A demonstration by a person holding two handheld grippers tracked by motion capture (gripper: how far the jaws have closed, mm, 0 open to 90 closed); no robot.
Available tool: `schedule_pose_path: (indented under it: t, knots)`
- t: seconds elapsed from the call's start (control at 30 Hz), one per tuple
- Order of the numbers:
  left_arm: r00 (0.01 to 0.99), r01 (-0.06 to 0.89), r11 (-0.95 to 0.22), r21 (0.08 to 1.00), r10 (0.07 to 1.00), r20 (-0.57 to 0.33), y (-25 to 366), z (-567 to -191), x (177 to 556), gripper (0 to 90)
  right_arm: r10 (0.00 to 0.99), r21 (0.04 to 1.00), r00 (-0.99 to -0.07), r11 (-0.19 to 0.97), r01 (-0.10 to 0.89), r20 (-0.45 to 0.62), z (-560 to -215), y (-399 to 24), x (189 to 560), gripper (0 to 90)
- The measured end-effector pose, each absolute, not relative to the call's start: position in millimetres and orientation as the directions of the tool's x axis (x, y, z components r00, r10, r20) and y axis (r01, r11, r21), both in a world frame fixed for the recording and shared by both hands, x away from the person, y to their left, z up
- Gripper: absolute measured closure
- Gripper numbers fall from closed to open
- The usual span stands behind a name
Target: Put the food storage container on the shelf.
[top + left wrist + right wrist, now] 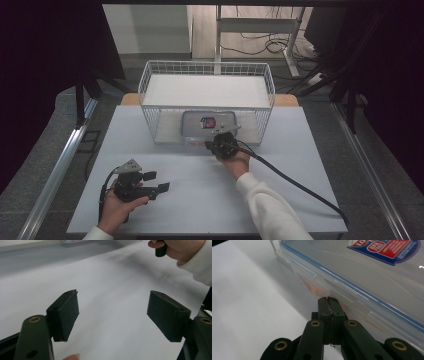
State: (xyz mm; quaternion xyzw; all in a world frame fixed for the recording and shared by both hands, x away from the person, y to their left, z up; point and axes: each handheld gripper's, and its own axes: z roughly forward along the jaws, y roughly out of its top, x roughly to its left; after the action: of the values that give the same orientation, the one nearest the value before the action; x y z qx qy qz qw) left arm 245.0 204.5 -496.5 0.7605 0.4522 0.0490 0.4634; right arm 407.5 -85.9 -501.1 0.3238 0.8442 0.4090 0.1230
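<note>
A clear plastic food container (pixel 207 125) with a blue-edged lid and a red label stands at the front of the white wire basket (pixel 150 85); I cannot tell whether it is inside the basket. In the right gripper view the container (pixel 372 282) shows up close. My right gripper (pixel 328 300) is shut with nothing between its pads, and its tips are right at the container's side wall, below the lid's rim. In the high view the right gripper (pixel 216 145) is at the container's near side. My left gripper (pixel 157 181) is held low at the front left, open and empty (pixel 112 312).
The white table (pixel 280 150) runs wide on both sides of the basket. A black cable (pixel 295 182) trails from the right gripper toward the front right. The right hand and white sleeve (pixel 192 255) appear far off in the left gripper view.
</note>
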Motion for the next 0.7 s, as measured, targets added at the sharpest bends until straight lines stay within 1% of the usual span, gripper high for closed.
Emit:
schedule_pose_path:
  t: [0.07,0.43,0.6,0.7]
  knots:
    - [0.586,0.643,-0.162,0.749,0.734,-0.344,205,-497,245,25.4,0.655,0.771,-0.754,0.456,0.444,0.046,-501,-85,411,88.7]
    - [0.582,0.649,-0.166,0.742,0.738,-0.343,205,-499,246,25.4,0.691,0.778,-0.721,0.422,0.465,0.056,-502,-85,429,88.7]
    - [0.582,0.648,-0.168,0.743,0.739,-0.340,204,-499,246,25.3,0.691,0.776,-0.720,0.423,0.469,0.058,-504,-85,432,88.6]
    - [0.581,0.646,-0.170,0.744,0.742,-0.335,205,-499,247,25.1,0.690,0.766,-0.722,0.443,0.467,0.041,-503,-86,428,88.6]
